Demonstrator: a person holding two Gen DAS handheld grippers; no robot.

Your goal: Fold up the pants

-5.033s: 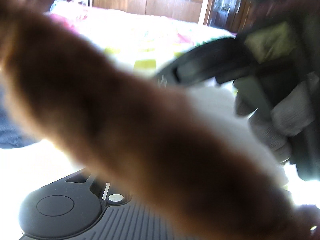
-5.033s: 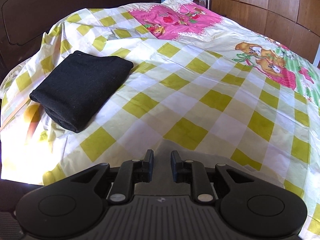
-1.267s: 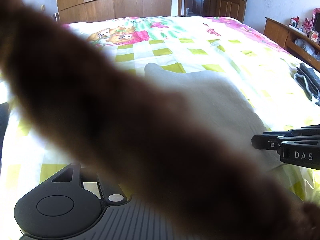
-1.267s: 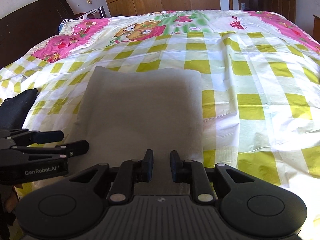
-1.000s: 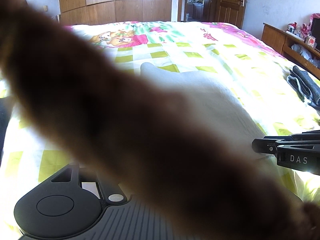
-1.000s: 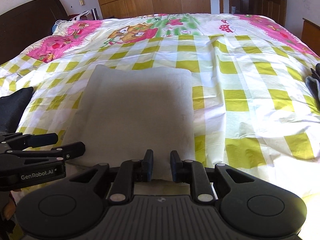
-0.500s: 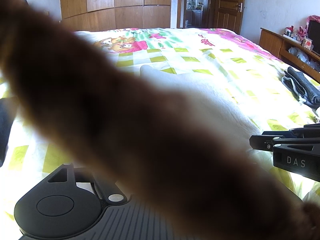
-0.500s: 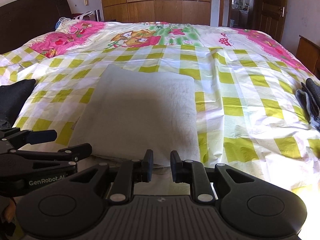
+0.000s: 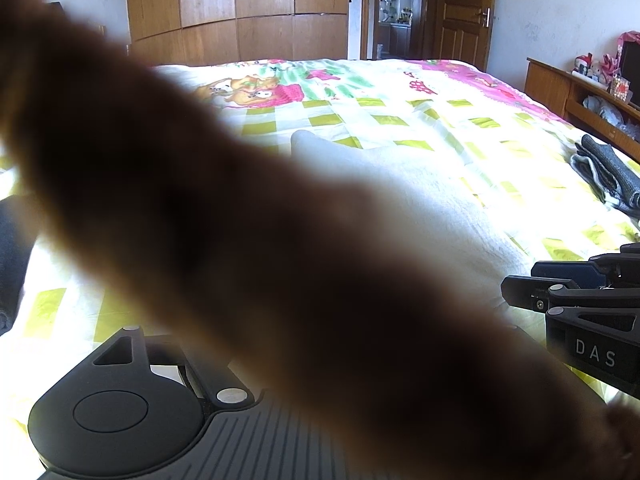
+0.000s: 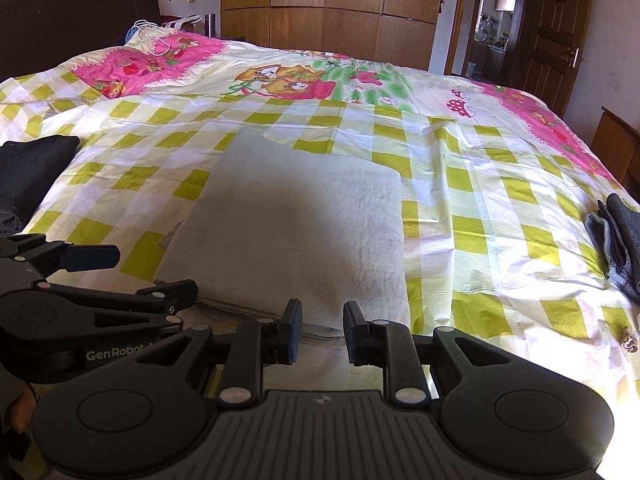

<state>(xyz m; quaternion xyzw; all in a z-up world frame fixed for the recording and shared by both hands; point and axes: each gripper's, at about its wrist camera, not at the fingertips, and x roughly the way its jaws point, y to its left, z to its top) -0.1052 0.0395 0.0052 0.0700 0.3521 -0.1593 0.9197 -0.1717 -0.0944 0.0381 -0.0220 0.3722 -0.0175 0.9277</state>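
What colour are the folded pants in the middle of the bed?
Pale grey, almost off-white. The folded pants show best in the right wrist view, lying on the checked bedsheet.

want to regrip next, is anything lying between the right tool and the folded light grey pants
Nothing visible does. The right tool, jaws opening and empty, sits just off the near edge of the folded light grey pants, with only bare checked yellow-and-white bedsheet between.
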